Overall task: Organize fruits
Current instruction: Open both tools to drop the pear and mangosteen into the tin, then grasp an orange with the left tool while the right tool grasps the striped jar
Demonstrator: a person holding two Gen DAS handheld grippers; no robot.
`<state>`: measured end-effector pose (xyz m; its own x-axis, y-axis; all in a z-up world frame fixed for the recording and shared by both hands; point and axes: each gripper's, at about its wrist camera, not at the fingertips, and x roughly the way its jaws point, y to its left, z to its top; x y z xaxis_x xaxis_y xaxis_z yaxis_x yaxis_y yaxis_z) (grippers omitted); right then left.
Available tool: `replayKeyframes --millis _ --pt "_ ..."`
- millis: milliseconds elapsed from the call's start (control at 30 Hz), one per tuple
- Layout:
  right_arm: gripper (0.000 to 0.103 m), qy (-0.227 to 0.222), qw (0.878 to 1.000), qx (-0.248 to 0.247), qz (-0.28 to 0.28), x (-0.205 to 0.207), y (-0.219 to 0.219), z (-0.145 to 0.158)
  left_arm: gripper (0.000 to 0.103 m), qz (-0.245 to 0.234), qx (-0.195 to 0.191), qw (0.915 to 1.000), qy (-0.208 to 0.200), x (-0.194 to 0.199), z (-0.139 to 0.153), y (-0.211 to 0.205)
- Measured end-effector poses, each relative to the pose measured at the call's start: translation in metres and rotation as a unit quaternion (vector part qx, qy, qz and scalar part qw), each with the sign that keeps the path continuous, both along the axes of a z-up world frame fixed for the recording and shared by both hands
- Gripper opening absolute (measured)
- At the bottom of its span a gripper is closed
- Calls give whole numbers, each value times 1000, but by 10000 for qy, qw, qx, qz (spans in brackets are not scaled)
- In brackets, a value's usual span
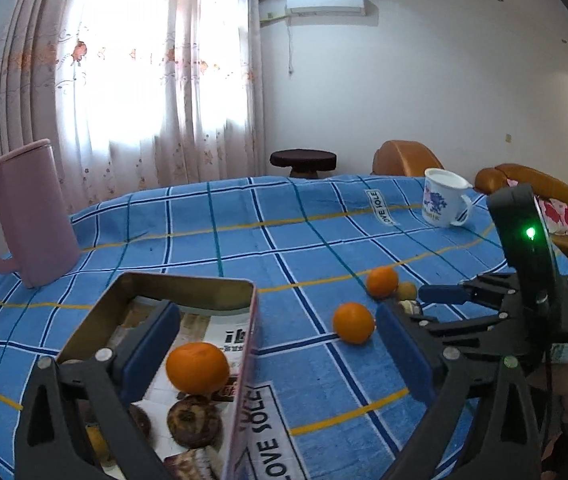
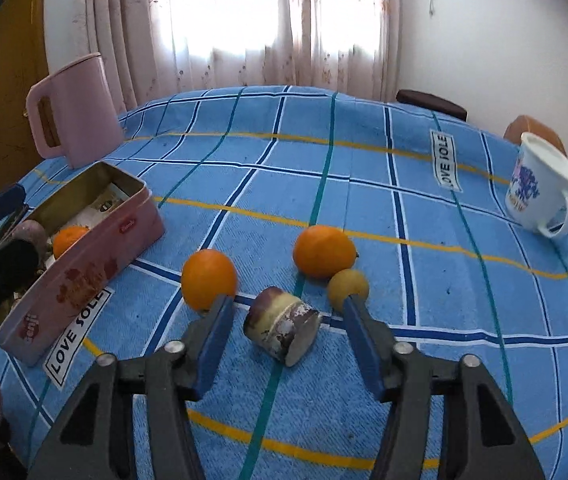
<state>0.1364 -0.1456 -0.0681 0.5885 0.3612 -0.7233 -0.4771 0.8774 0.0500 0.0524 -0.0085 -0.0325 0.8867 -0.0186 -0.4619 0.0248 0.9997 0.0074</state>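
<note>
Left wrist: left gripper jaws spread over tin; right gripper jaws apart; blue checked tablecloth.

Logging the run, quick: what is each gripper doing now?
Left gripper: open, holding nothing.
Right gripper: open, holding nothing.

The far half of the blue checked tablecloth lies bare, bounded only by the pink jug at its far left and the white mug at its far right, well apart. Nearer, the pink tin blocks the left side, its tall wall rising just beside the left gripper. The middle is crowded: two oranges, a small yellow fruit and a brownish cylindrical piece sit close together with narrow gaps, the cylinder lying between the right gripper fingers with room either side.
</note>
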Motion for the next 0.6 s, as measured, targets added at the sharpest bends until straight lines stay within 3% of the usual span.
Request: replayKeyframes --millis 133,400,600 --pt "39 -47 10000 32 79 -3 0 1 101 -86 1 9999 120 8 -4 -8" --pt "39 -687 9969 88 -365 -20 -27 17 100 -267 180 9988 363 29 -8 -30" --pt "39 -687 9956 276 -566 -15 -48 20 88 -458 144 9953 836 60 -22 -47"
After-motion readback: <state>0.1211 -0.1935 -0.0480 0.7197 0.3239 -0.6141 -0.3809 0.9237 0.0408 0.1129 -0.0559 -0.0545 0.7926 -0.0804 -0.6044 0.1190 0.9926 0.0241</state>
